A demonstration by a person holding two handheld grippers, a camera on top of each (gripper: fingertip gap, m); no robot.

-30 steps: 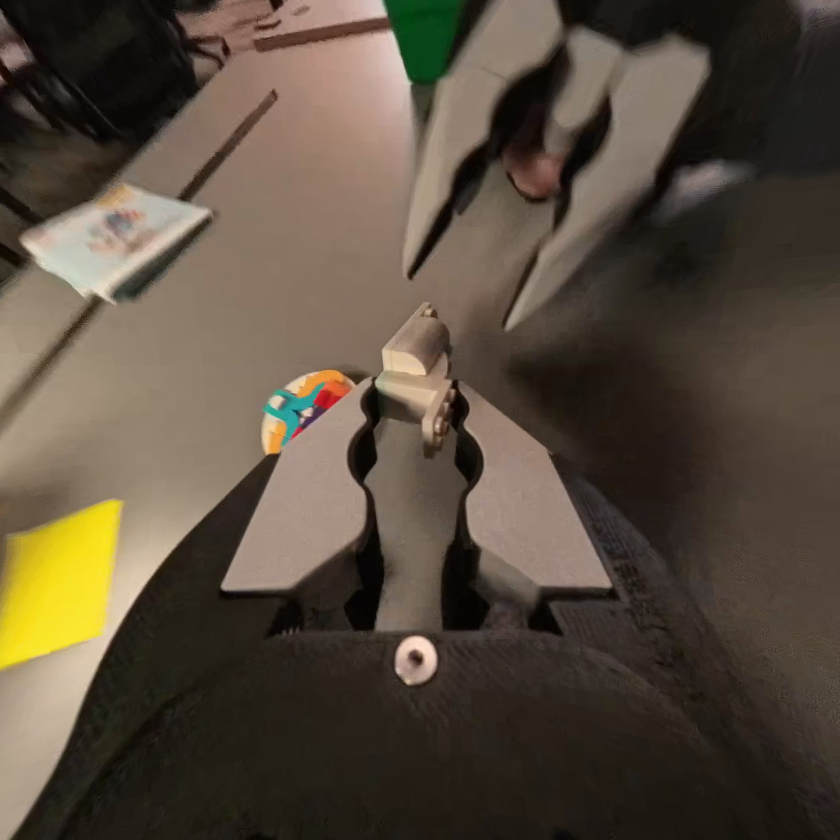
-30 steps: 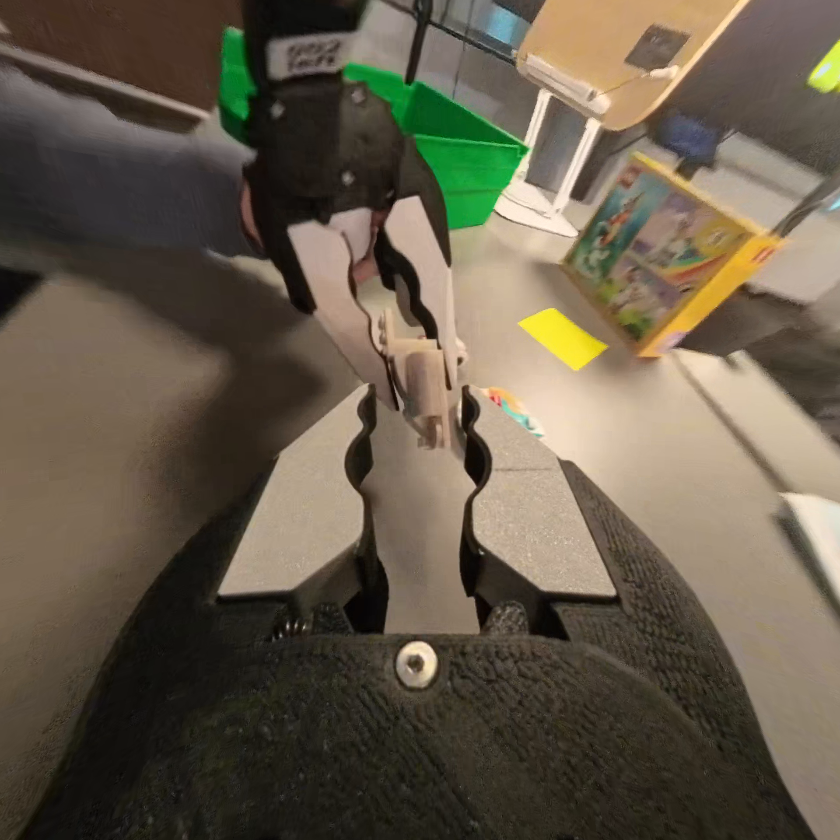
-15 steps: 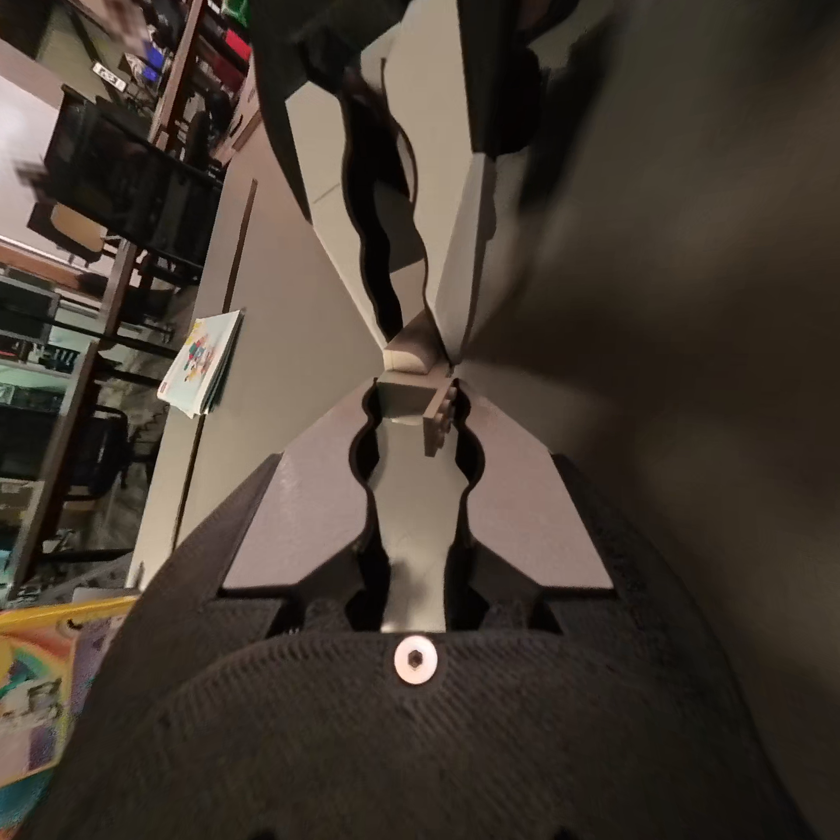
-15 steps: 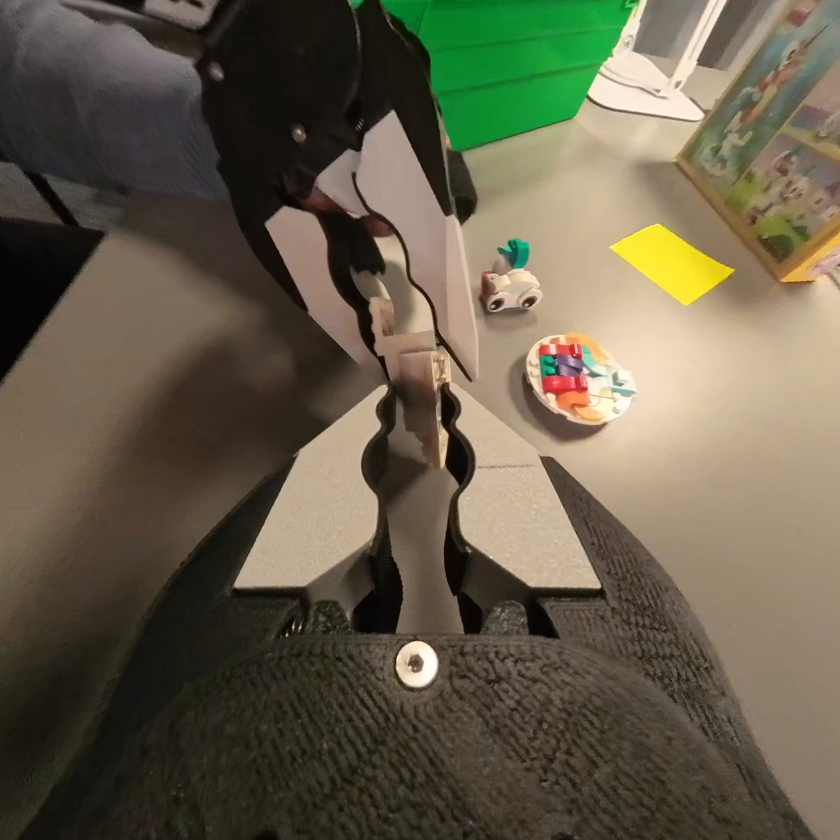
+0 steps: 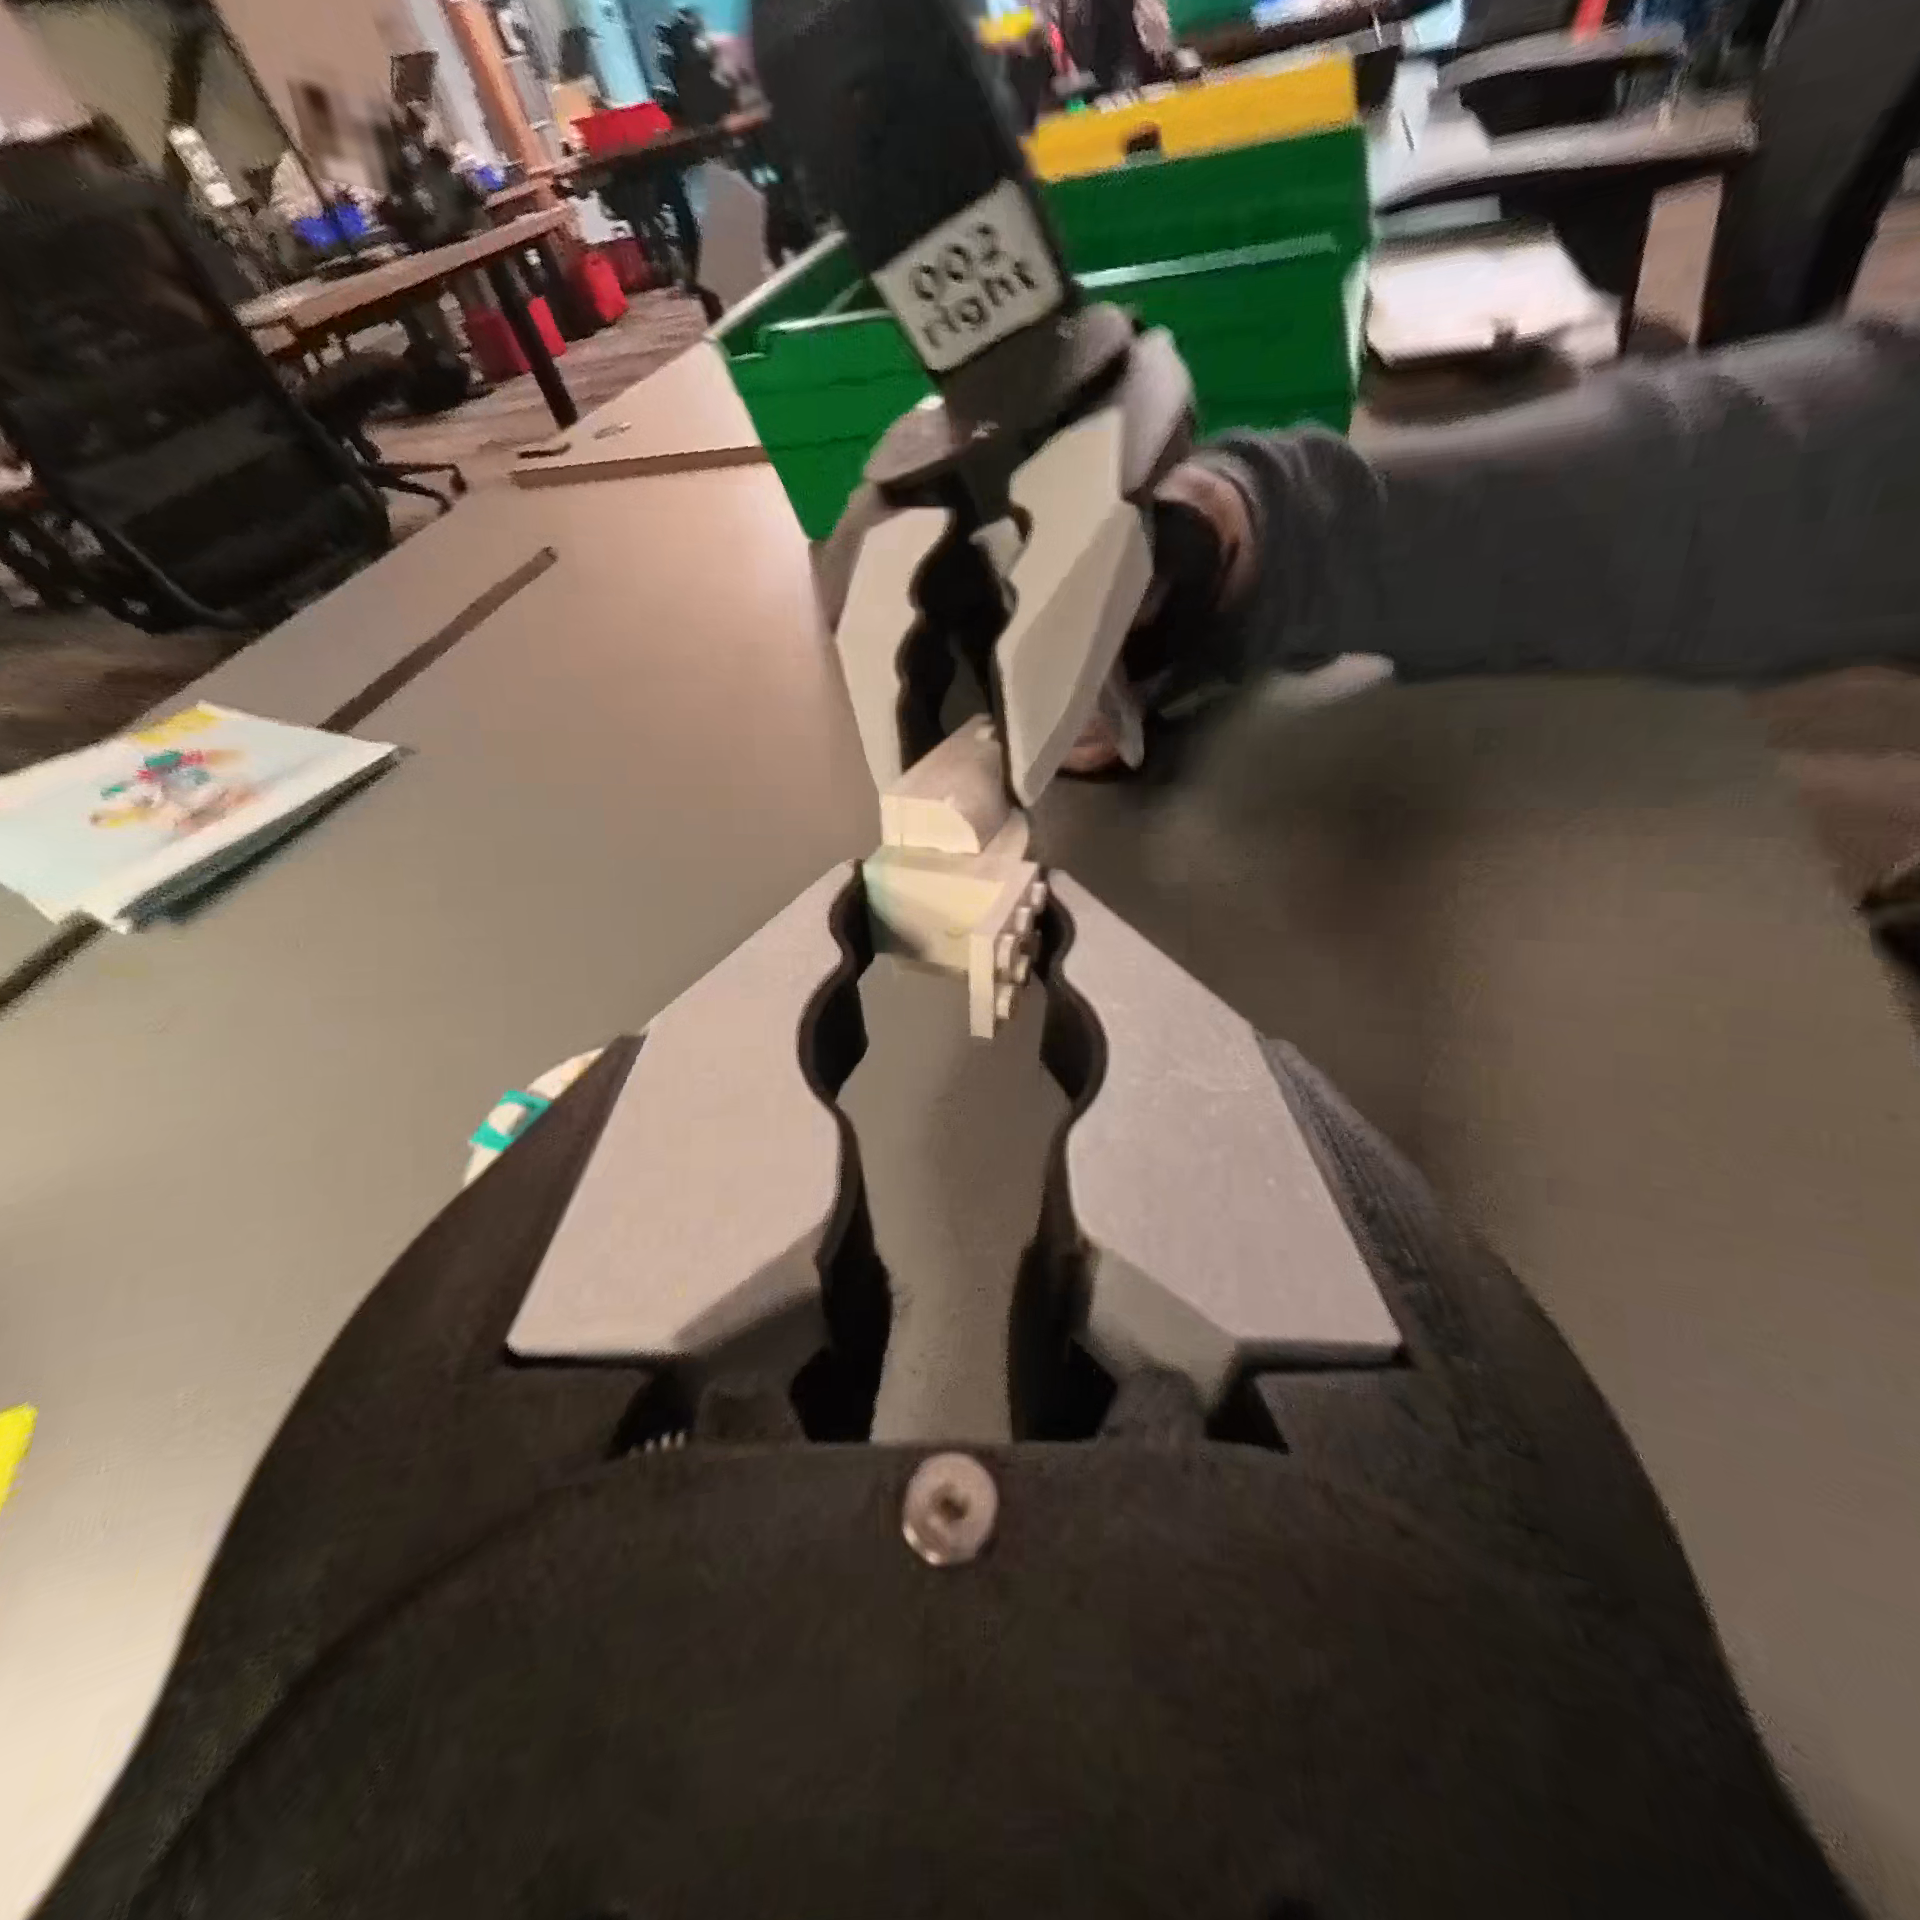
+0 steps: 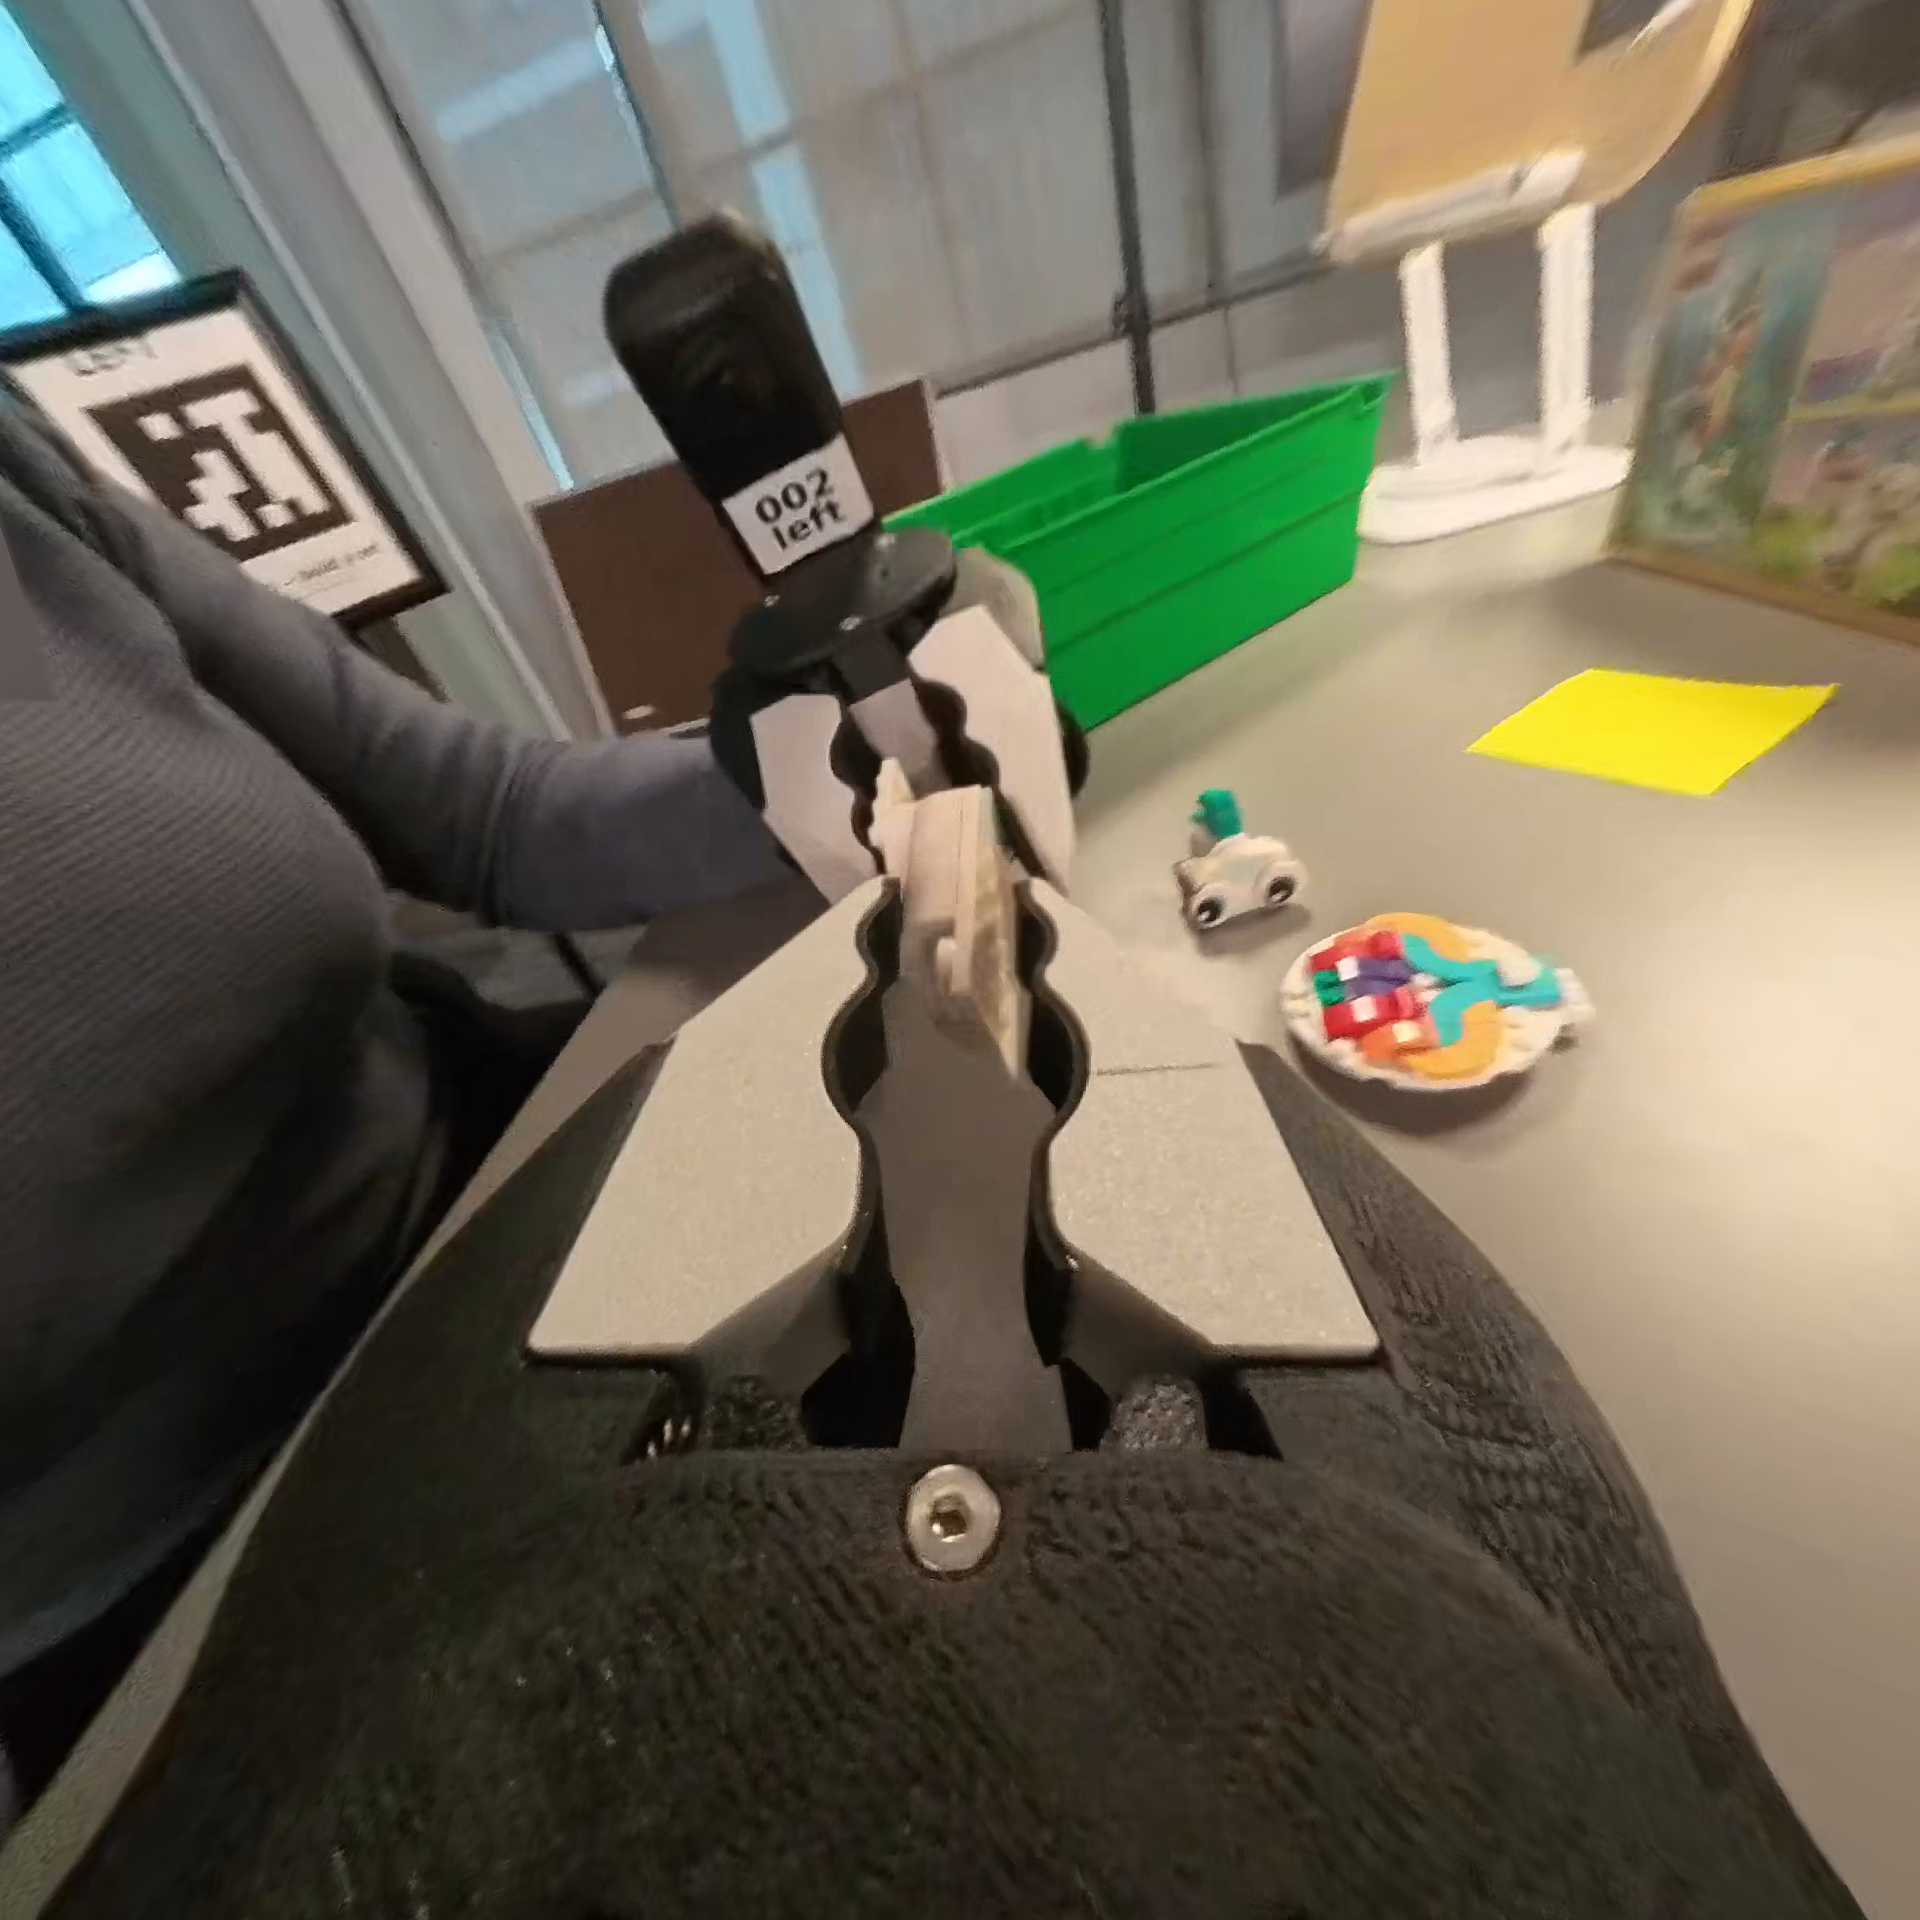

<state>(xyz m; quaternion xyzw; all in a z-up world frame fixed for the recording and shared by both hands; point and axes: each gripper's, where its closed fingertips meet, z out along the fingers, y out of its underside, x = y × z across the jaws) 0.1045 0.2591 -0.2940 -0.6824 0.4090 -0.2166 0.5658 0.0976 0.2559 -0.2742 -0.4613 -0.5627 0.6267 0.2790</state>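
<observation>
Now: left tool (image 5: 951,904) and right tool (image 6: 956,914) both pinching one pale brick assembly (image 5: 951,862) tip-to-tip | green bin (image 6: 1174,561) beyond them, contents unseen | round brick plate (image 6: 1434,997) right of right tool on worktop (image 6: 1662,1143)

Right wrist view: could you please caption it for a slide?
Both grippers clamp one pale brick piece above the table.

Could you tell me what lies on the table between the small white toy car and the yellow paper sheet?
Nothing: in the right wrist view the grey table is bare between the white toy car and the yellow paper sheet. The round colourful brick plate lies nearer the camera, outside that stretch.
</observation>
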